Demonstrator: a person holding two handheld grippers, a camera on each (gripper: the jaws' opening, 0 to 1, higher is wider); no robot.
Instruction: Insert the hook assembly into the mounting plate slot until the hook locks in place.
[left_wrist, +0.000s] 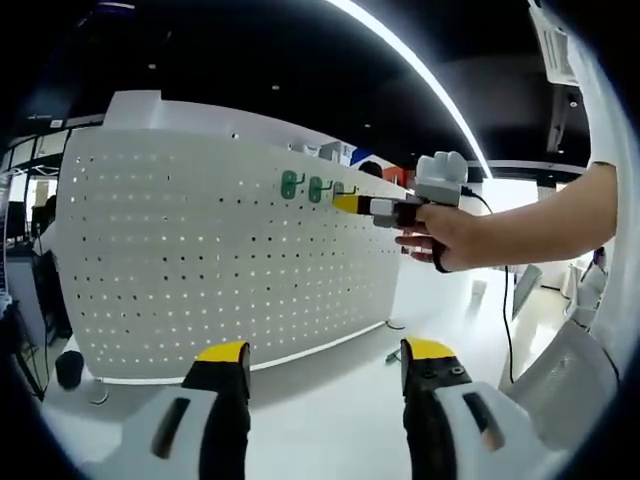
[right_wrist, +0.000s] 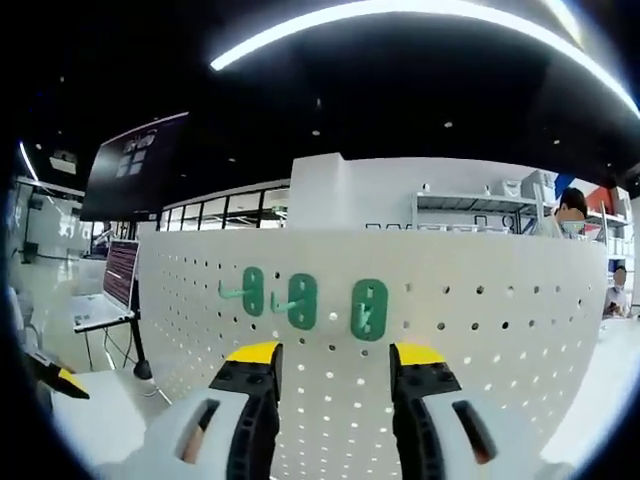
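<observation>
Left gripper (left_wrist: 325, 372) at bottom centre of left gripper view, jaws wide apart, nothing between them. White pegboard (left_wrist: 220, 250) fills left and centre, upright on table (left_wrist: 330, 400). Three green hooks (left_wrist: 315, 188) in row near board's upper right. Right gripper (left_wrist: 375, 207) enters from right, held by hand (left_wrist: 445, 235), yellow tips just beside rightmost hook; jaw opening there unclear.

Right gripper view: own jaws spread, empty, close below hooks (right_wrist: 303, 300) at frame centre. Laptop (right_wrist: 110, 285) at left.

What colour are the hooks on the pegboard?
Green; the three hooks show best in the right gripper view.
</observation>
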